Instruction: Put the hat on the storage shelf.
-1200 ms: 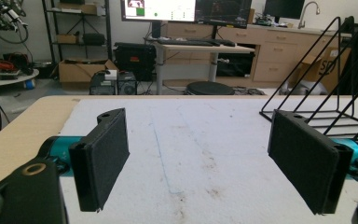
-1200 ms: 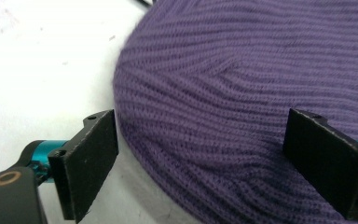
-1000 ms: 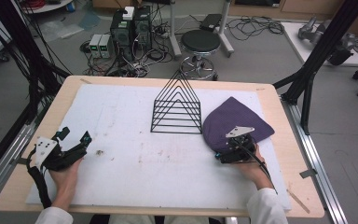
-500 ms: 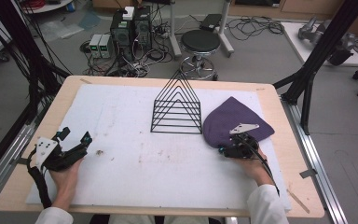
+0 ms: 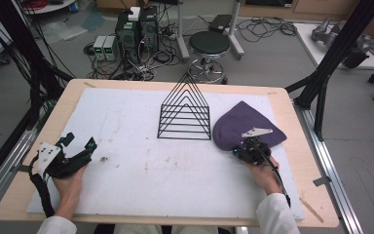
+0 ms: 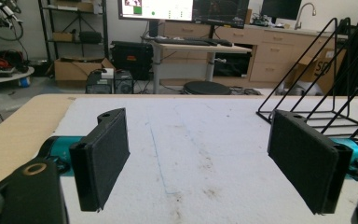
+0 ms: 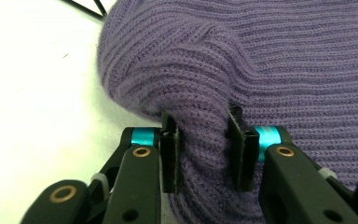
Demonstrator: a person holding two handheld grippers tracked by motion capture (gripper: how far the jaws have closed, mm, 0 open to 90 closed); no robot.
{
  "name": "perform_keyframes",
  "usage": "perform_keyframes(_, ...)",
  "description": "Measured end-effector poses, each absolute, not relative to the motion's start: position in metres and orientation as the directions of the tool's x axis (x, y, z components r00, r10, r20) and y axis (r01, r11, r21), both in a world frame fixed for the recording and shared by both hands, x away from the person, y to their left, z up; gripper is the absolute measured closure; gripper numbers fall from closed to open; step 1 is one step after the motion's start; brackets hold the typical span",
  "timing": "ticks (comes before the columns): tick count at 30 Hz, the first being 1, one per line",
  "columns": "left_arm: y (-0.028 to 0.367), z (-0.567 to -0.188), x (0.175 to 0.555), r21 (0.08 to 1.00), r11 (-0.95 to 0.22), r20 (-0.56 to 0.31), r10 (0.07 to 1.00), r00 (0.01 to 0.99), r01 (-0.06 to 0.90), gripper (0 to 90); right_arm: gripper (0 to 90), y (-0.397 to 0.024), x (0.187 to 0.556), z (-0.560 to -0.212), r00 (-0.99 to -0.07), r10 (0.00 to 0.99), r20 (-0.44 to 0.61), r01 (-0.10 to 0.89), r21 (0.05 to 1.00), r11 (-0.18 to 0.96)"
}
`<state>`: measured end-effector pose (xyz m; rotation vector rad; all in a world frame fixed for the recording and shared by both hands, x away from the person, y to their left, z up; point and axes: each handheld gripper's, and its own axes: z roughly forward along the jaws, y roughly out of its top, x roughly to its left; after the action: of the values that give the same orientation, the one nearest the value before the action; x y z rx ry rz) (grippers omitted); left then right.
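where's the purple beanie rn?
High view: purple beanie lies right of centre on the white mat, beside the black wire rack, near edge pinched by the right gripper.

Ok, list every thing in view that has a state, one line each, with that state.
purple knit beanie: lying flat on the white mat, near edge bunched into a fold and pinched.
right gripper: jaws just closed, shut on the beanie's fold.
left gripper: open, nothing between the pads, resting low over the mat.
black wire rack: upright on the mat, empty, beside the beanie.
white mat: flat on the table, scuffed and stained.
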<state>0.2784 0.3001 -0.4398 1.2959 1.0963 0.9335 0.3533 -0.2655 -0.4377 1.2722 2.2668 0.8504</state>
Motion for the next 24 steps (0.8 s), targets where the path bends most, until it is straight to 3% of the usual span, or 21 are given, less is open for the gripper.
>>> perform_keyframes(10,0.3,-0.44,0.278,0.995,0.081,-0.094,0.965,0.246,0.061,20.9,72.6,-0.266,0.35,-0.435,-0.494,0.867,-0.068,0.602,0.692,0.398)
perform_keyframes(16,0.3,-0.44,0.278,0.995,0.081,-0.094,0.964,0.247,0.063,20.8,72.7,-0.265,0.345,-0.428,-0.465,0.879,-0.104,0.545,0.749,0.377)
perform_keyframes(24,0.301,-0.439,0.278,0.995,0.083,-0.096,0.964,0.249,0.062,21.3,72.8,-0.265,0.338,-0.412,-0.363,0.923,-0.131,0.447,0.844,0.296)
